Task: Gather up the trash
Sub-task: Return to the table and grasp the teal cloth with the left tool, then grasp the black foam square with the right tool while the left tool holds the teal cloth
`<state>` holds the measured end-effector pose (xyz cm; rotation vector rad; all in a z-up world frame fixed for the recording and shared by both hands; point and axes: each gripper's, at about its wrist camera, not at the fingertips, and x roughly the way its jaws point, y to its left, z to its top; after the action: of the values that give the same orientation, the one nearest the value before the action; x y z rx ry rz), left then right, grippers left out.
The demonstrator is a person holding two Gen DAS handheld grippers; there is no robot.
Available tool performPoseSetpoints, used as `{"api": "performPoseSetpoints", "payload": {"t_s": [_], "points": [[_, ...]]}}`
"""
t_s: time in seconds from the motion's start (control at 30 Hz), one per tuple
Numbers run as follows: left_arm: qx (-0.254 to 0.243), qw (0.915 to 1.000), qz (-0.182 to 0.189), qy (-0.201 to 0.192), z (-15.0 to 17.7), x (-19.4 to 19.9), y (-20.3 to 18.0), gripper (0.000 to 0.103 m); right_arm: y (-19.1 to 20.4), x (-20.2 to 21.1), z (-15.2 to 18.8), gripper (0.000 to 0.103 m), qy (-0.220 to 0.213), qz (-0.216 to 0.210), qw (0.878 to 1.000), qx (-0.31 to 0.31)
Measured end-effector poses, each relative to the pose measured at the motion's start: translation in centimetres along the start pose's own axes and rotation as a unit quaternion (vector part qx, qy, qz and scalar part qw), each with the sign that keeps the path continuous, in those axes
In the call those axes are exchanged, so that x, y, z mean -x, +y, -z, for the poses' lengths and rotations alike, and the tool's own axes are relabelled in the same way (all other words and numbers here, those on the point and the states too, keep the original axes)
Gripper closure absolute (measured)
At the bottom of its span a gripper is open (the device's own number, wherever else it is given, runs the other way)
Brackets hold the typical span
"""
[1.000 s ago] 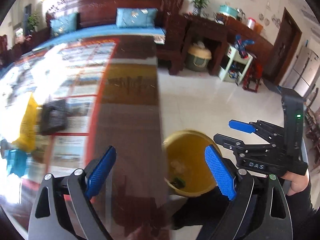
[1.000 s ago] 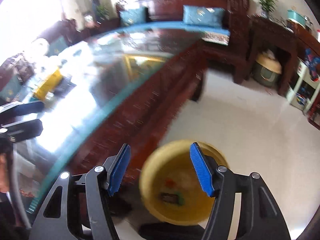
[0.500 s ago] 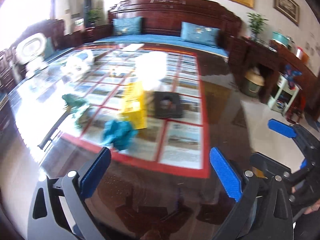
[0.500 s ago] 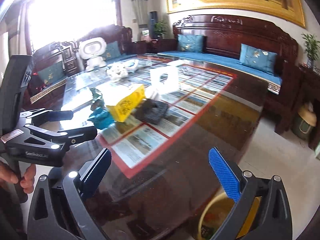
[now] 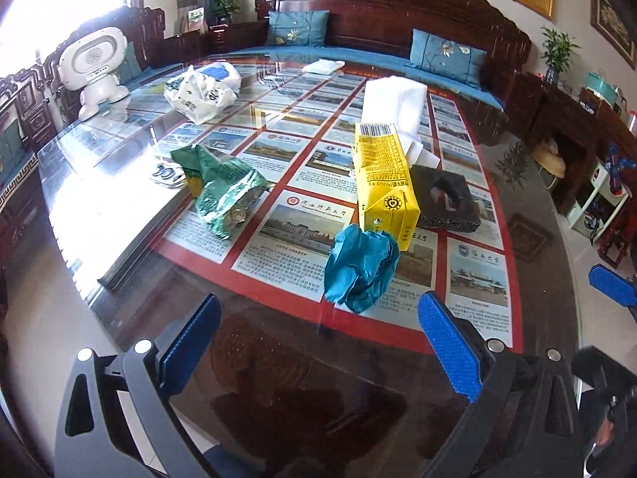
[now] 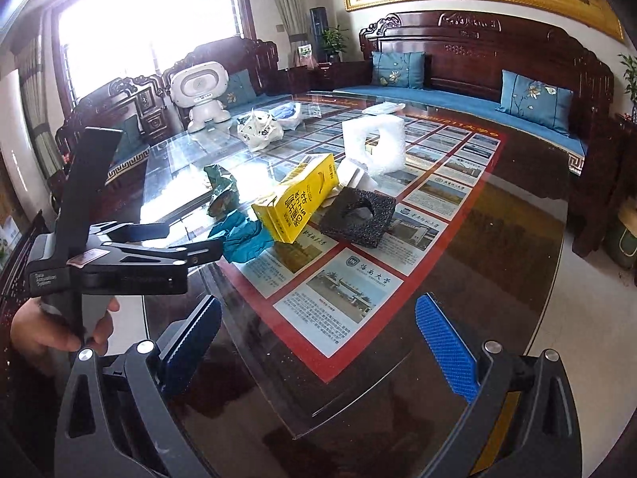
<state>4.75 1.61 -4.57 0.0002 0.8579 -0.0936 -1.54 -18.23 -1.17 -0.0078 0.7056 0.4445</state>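
Trash lies on the glass-topped table [image 5: 278, 358]: a crumpled teal wrapper [image 5: 360, 267] [image 6: 243, 237], a yellow carton [image 5: 384, 183] [image 6: 300, 201] on its side, a crumpled green foil bag [image 5: 223, 191] [image 6: 219, 187], a black foam block [image 5: 448, 203] [image 6: 358, 219] and white foam packing [image 5: 394, 105] [image 6: 374, 143]. My left gripper [image 5: 318, 346] is open and empty, just short of the teal wrapper; it also shows in the right wrist view [image 6: 183, 241]. My right gripper [image 6: 316, 346] is open and empty over the table's near edge.
A white plastic bag [image 5: 199, 93] and a white toy robot [image 5: 95, 67] stand at the table's far left. A flat grey tray [image 5: 131, 223] lies left of the green bag. Dark wooden sofas with blue cushions surround the table. Tiled floor [image 6: 589, 318] lies to the right.
Both grippers swung up from the yellow bin on the floor to face the table. The left gripper has come closer to the teal wrapper. Both stay open and empty.
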Motion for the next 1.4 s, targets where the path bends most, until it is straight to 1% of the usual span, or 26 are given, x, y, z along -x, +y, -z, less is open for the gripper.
{"api": "performPoseSetpoints", "payload": {"t_s": [0.13,0.2,0.23,0.27,0.3,0.37,0.43,0.47,0.6,0.67,0.77,0.97,1.13,1.27,1.4], "points": [[-0.016,0.9996,0.022,0.004,-1.0,-1.4,-1.5,0.004,-0.3,-0.6,-0.4,0.008,0.006,-0.006,1.0,-0.005],[-0.021,0.9995,0.024,0.005,-1.3,-1.9,-2.0,0.005,-0.6,-0.8,-0.6,0.008,0.007,-0.009,1.0,-0.01],[-0.024,0.9994,0.023,0.008,-1.5,-2.2,-2.1,0.009,-0.8,-0.9,-0.7,0.008,0.008,-0.009,1.0,-0.013],[-0.024,0.9994,0.022,0.011,-1.5,-2.5,-2.2,0.019,-1.0,-1.0,-0.8,0.008,0.009,-0.01,1.0,-0.016],[-0.024,0.9992,0.026,0.017,-1.6,-2.8,-2.1,0.027,-1.1,-1.1,-0.9,0.008,0.009,-0.011,1.0,-0.018],[-0.016,0.9986,0.037,0.034,-1.7,-3.5,-1.8,0.057,-1.3,-1.4,-1.1,0.008,0.011,-0.011,1.0,-0.02],[-0.01,0.9981,0.041,0.044,-1.5,-4.0,-1.6,0.068,-1.4,-1.8,-1.3,0.008,0.013,-0.01,1.0,-0.02],[-0.008,0.9982,0.042,0.041,-1.4,-3.9,-1.4,0.071,-1.4,-2.1,-1.4,0.008,0.015,-0.009,1.0,-0.02],[0.005,0.9986,0.047,0.022,-1.3,-2.4,-0.7,0.072,-1.5,-3.3,-2.0,0.008,0.023,-0.011,0.999,-0.022],[0.006,0.999,0.044,0.009,-1.4,-1.4,-0.5,0.072,-1.5,-4.1,-2.4,0.008,0.03,-0.004,0.999,-0.018],[0.008,0.9989,0.047,-0.001,-1.6,-0.5,-0.1,0.072,-1.8,-5.8,-3.2,0.008,0.042,0.002,0.999,-0.021],[0.006,0.9985,0.054,0.001,-1.7,-0.9,0.0,0.072,-3.3,-10.0,-5.3,0.008,0.079,0.033,0.995,-0.053],[0.002,0.9982,0.06,0.004,-1.9,-1.7,-0.2,0.071,-3.7,-13.1,-6.8,0.008,0.093,0.057,0.992,-0.059],[0.005,0.998,0.064,0.003,-2.3,-2.0,0.0,0.071,-4.3,-14.8,-7.4,0.009,0.106,0.067,0.989,-0.076],[0.004,0.9978,0.066,0.001,-2.5,-2.1,0.0,0.071,-4.7,-16.0,-7.8,0.009,0.118,0.054,0.988,-0.086]]}}
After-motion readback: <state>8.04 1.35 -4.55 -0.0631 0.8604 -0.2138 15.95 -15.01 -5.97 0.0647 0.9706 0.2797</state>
